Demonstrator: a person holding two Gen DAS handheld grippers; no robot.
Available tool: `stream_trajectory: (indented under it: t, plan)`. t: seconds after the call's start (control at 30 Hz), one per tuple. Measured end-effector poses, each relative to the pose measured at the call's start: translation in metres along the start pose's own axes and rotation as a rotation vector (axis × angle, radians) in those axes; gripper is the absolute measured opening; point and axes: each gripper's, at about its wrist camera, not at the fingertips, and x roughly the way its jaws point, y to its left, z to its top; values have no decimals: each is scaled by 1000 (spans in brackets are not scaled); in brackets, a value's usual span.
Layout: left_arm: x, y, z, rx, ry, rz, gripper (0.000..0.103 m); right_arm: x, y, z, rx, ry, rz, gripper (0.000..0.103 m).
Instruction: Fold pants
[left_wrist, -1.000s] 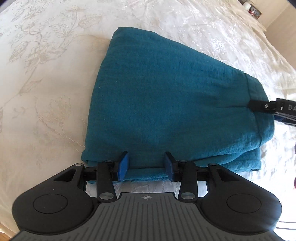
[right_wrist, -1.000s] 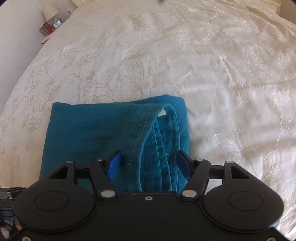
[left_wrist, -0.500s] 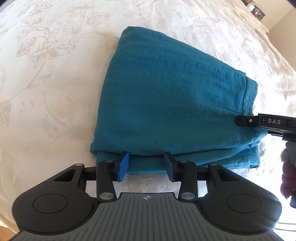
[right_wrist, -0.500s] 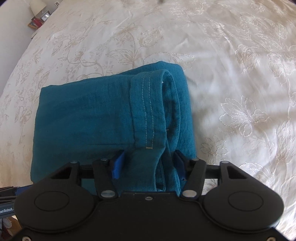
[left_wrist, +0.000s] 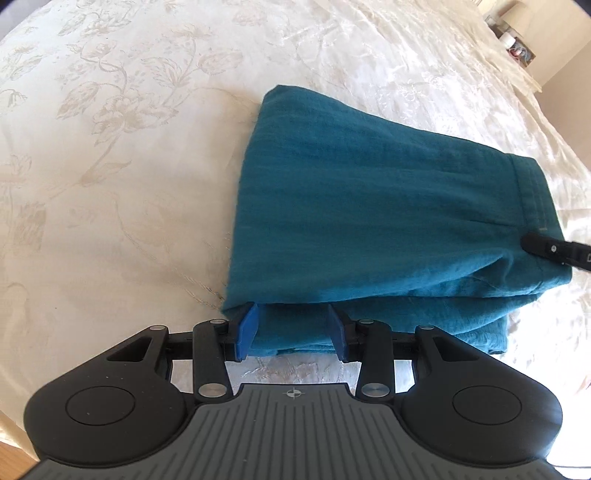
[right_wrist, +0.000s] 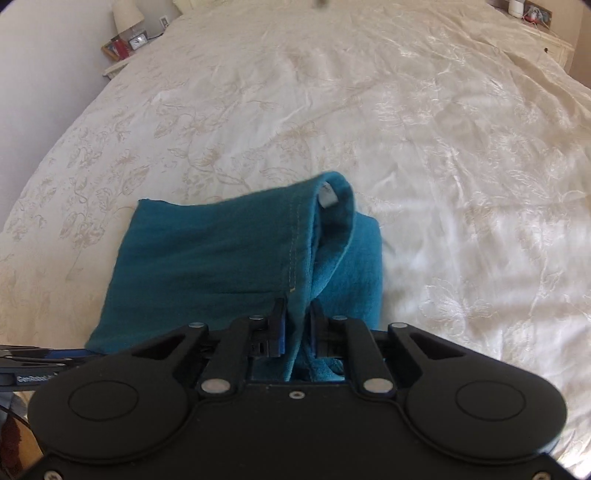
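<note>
The pants (left_wrist: 369, 221) are teal, of a soft crinkled weave, folded into a thick wedge of several layers on a cream bedspread (left_wrist: 129, 147) worked with a pale flower pattern. Their stitched waistband (right_wrist: 295, 251) shows a double row of light thread and a small white label (right_wrist: 327, 194) inside its upper end. In the right wrist view that band stands lifted off the stack in a loose arch, with the lower layers flat beneath it. The right gripper (right_wrist: 297, 328) has just been closing and now pinches the waistband's near end between its pads, the cloth bunched in the narrow gap. In the left wrist view its black tip meets the pants at the far right side. The left gripper (left_wrist: 291, 332) sits at the near edge of the stack by the left corner, its two blue pads set partly apart with the folded edge between them; whether they press the cloth I cannot tell. There is one pair of pants, two grippers, and one nightstand (right_wrist: 122, 55) at the wall with a lamp (right_wrist: 127, 14) on it.
</note>
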Motion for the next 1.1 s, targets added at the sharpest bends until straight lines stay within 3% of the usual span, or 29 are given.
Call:
stream_trajectory:
  t: [0.17, 0.37, 0.43, 0.57, 0.67, 0.73, 0.83, 0.9, 0.97, 1.1]
  plan:
    - [-9, 10, 4, -15, -20, 24, 40, 44, -25, -11, 43, 137, -26, 23]
    - [-1, 2, 25, 18, -51, 36, 40, 43, -30, -11, 95, 117, 3, 47]
    - [12, -4, 29, 43, -27, 36, 40, 43, -31, -11, 99, 121, -1, 53]
    - [45, -10, 17, 120, 95, 85, 40, 42, -38, -18, 114, 150, 4, 56]
    - [49, -4, 2, 133, 111, 88, 41, 40, -43, -26, 127, 178, 14, 59]
    - [40, 2, 2, 99, 95, 75, 41, 37, -44, -29, 132, 190, 23, 59]
    - [22, 5, 10, 74, 41, 77, 41, 22, -46, -23, 137, 117, 31, 61]
    - [10, 4, 19, 84, -17, 80, 41, 16, -48, -14, 140, 60, 33, 74]
    - [5, 2, 29, 98, -59, 80, 41, 16, -50, -3, 143, 25, 24, 76]
    - [18, -7, 55, 125, -62, 47, 46, 36, -55, 12, 160, 41, 11, 76]
